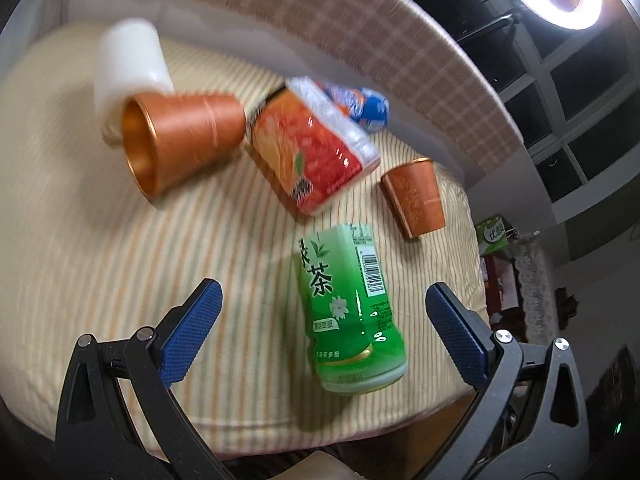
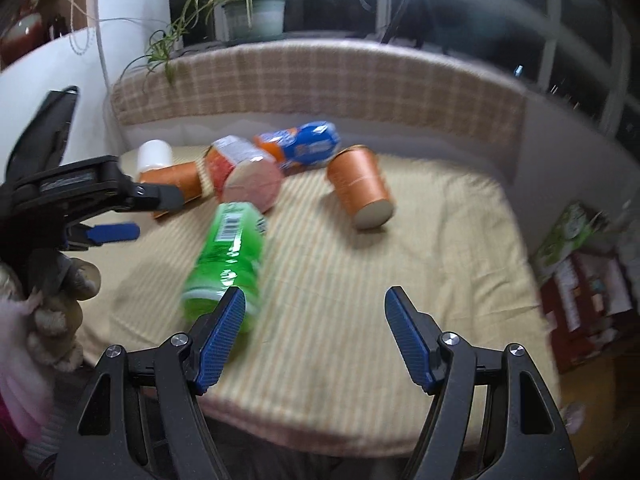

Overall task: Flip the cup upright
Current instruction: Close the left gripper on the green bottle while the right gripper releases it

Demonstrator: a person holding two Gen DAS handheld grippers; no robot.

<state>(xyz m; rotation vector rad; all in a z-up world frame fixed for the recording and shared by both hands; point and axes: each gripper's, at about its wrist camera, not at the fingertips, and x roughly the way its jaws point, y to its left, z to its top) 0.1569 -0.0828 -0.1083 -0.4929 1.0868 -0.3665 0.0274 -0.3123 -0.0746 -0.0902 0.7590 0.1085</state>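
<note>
1. Both tools hang above the striped cloth, and neither has anything in its grip.
2. The left gripper has its blue pads spread wide apart, with the green bottle lying on its side beneath the gap, not held.
3. The right gripper is spread wide too, nothing between its pads; the green bottle sits just beside its left pad.
4. Which cup is the target? Two orange ones are down on their sides. The left cup lies at the far left, mouth facing the left camera, touching a white container behind it.
5. The right cup lies apart on the right, base toward the right camera, with bare cloth around it.
6. My read: the right cup is the easier pick, and it sits ahead of the right gripper.
7. To do it well, come in across the cup's body, pinch mid-wall, lift it off the cloth, then rotate so the mouth faces up.
8. Watch the red carton and the blue packet close by; a swinging cup could knock them.
9. Both views are blurred, so fine detail is uncertain.
</note>
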